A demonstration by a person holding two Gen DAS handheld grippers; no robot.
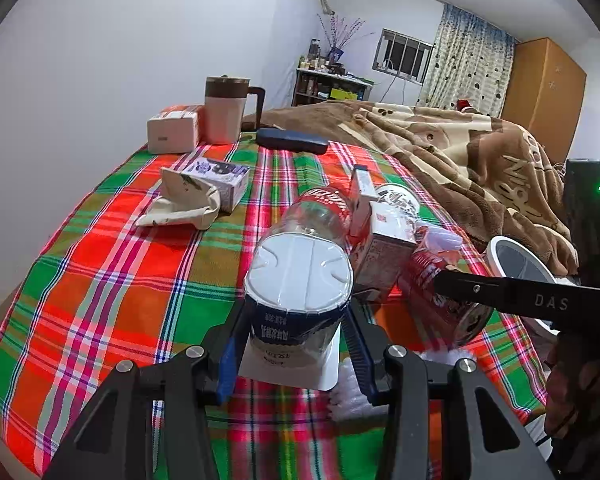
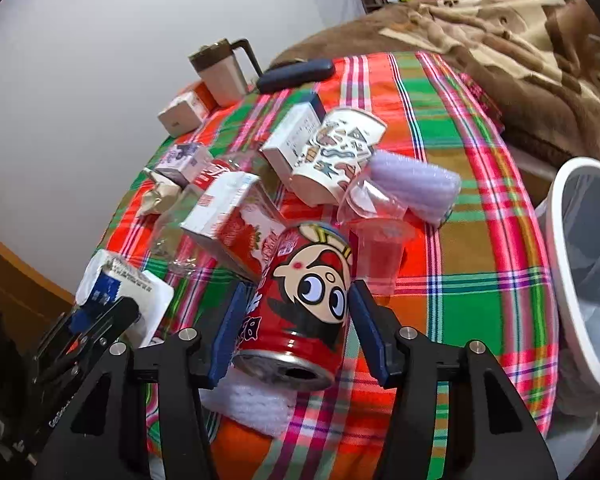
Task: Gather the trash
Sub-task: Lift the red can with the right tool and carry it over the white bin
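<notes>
While both grippers work over the plaid cloth (image 1: pixel 112 280), the scene reads as follows:
Left gripper (image 1: pixel 298 344): closed on a white yogurt cup (image 1: pixel 296 280); cup tilted, foil lid facing away; blue pads pressed on both sides.
Right gripper (image 2: pixel 296 332): red cartoon can (image 2: pixel 300 300) lying between its pads, open end toward the camera; the left pad appears to touch, the right one looks just apart, so a firm grip cannot be confirmed.
Remaining trash: clear bottle (image 1: pixel 320 216), cartons, paper cup (image 2: pixel 336 156), on the cloth beyond.
White bin (image 2: pixel 580 272): right of the cloth, lined with a bag.
</notes>
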